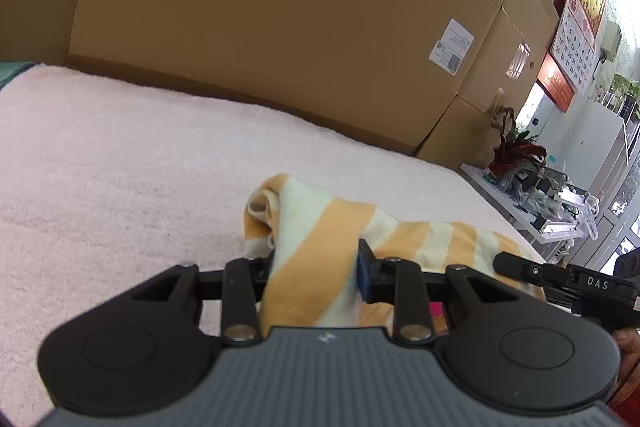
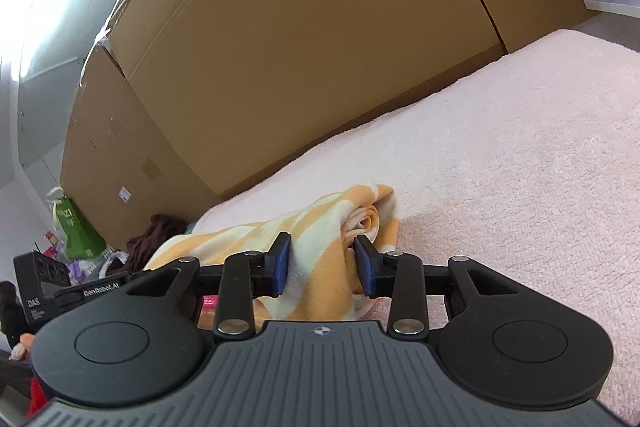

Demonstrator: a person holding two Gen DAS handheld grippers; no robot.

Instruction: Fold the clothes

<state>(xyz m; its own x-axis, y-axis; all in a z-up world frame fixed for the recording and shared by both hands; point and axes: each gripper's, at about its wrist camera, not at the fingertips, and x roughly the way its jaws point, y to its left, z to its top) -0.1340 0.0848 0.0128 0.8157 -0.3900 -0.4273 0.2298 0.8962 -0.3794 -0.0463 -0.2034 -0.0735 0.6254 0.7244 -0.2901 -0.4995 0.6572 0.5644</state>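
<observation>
Pinching the striped cloth (image 1: 320,251) with both the left gripper (image 1: 316,267) and right gripper (image 2: 322,263) — bunched and lying near the pink towel's (image 1: 120,155) front edge, boxes (image 1: 280,7) behind

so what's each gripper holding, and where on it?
Both grip the striped cloth. Left gripper pinches a bunched fold near one end; right gripper pinches the bunched fabric beside the rolled end. Exact hem or corner can't be told.
</observation>
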